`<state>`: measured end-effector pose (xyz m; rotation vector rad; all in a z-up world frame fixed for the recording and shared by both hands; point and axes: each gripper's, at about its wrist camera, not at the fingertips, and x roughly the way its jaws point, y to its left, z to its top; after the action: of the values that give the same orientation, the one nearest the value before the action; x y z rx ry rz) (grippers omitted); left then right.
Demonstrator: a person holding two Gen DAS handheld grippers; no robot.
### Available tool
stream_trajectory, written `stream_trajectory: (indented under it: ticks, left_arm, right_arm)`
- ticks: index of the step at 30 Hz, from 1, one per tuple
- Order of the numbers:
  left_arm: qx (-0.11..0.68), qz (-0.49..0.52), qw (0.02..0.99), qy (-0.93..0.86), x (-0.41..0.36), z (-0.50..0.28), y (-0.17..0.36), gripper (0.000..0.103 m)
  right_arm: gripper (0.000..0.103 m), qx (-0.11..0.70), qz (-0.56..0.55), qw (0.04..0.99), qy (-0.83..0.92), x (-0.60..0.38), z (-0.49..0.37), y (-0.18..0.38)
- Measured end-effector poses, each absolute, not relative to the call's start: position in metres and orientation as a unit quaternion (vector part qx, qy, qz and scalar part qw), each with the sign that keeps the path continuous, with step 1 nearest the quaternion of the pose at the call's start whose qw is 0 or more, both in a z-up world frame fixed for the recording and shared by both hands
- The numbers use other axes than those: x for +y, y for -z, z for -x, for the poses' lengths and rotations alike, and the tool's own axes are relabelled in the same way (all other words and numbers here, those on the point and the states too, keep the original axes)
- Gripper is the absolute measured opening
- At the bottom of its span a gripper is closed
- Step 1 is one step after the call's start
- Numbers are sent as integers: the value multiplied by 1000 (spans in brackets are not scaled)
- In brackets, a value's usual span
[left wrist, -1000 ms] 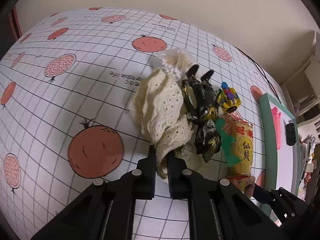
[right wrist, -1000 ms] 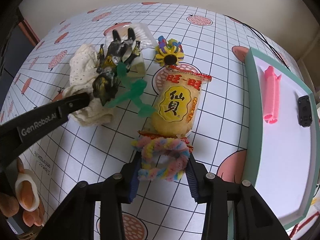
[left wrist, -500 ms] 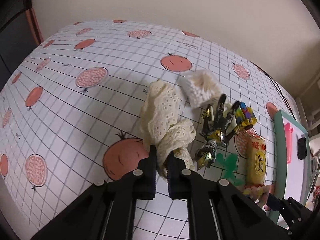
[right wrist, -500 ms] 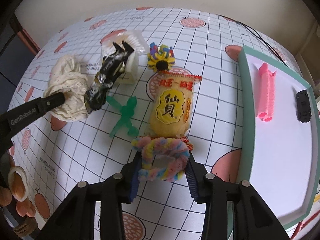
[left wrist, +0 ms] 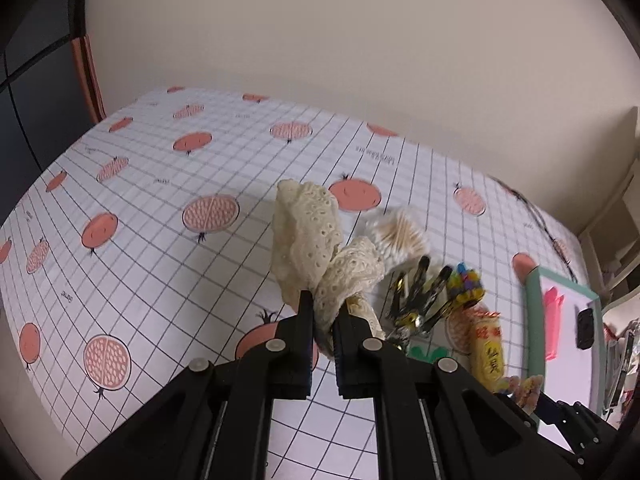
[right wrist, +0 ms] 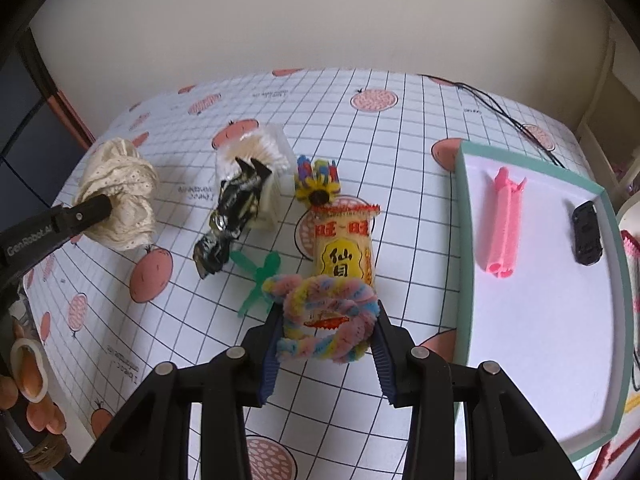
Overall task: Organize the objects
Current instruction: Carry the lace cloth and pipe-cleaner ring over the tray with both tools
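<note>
My left gripper [left wrist: 322, 300] is shut on a cream lace cloth [left wrist: 312, 236], which hangs bunched above the tablecloth; the right wrist view shows that cloth [right wrist: 120, 196] at the left. My right gripper [right wrist: 327, 314] is shut on a pastel fuzzy ring [right wrist: 352, 292], held above the table in front of a yellow snack packet [right wrist: 346, 252]. On the table lie a green figure [right wrist: 260, 276], a black-and-gold toy robot [right wrist: 228, 220], a box of cotton swabs [right wrist: 256, 156] and a colourful flower clip [right wrist: 318, 184].
A white tray with a teal rim [right wrist: 464, 240] stands at the right and holds a pink hair roller [right wrist: 504, 224] and a small black object [right wrist: 587, 232]. A black cable [right wrist: 492, 108] runs along the far edge. The wall is close behind the table.
Both grippers have risen. The cloth has come up off the table and away from the toy robot. The fuzzy ring has lifted clear of the snack packet's near end.
</note>
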<state>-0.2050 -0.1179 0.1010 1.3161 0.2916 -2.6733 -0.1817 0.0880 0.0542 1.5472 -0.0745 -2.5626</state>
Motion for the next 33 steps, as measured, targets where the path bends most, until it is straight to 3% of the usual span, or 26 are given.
stream_trajectory:
  ticks: [14, 33]
  left_arm:
    - [85, -401, 22, 912, -80, 198, -129, 8]
    - [38, -372, -125, 919, 48, 179, -146, 8]
  right_arm:
    - [42, -60, -497, 44, 864, 135, 177, -68]
    - [42, -128, -483, -63, 864, 274, 156, -66]
